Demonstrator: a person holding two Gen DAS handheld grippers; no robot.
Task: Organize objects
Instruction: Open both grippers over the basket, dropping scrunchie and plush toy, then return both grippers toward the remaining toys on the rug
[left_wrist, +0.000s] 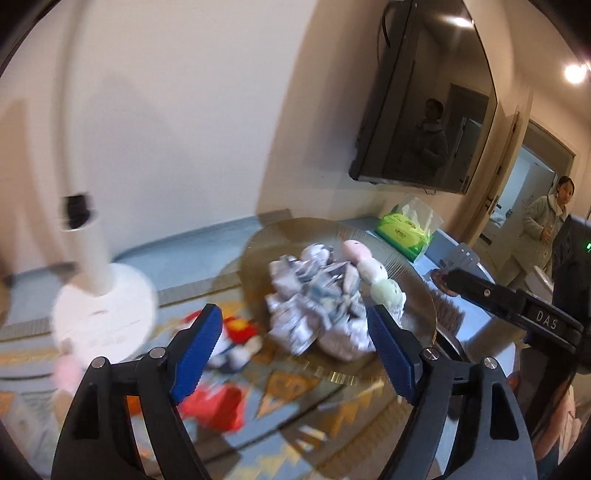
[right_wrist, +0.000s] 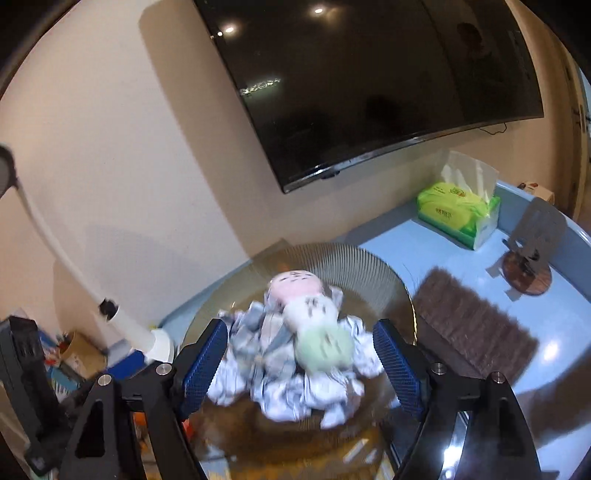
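Left wrist view shows the left gripper (left_wrist: 291, 347) spread apart just before a ribbed glass bowl (left_wrist: 402, 258) holding crumpled cloth (left_wrist: 314, 302) and a soft three-ball plush (left_wrist: 369, 269), while only the right wrist view shows the right gripper (right_wrist: 301, 363), jaws apart too, left of a fuzzy brown brush (right_wrist: 476, 325).

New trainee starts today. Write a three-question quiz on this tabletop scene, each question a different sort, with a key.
1. True or false: the striped plush toy lies on top of the crumpled cloth.
2. Which holds the cloth? A) green tissue pack B) ribbed glass plate C) brown brush
3. Fill in: the left hand-held gripper and right hand-held gripper both have ___ jaws.

Key: 1 true; 2 B; 3 open
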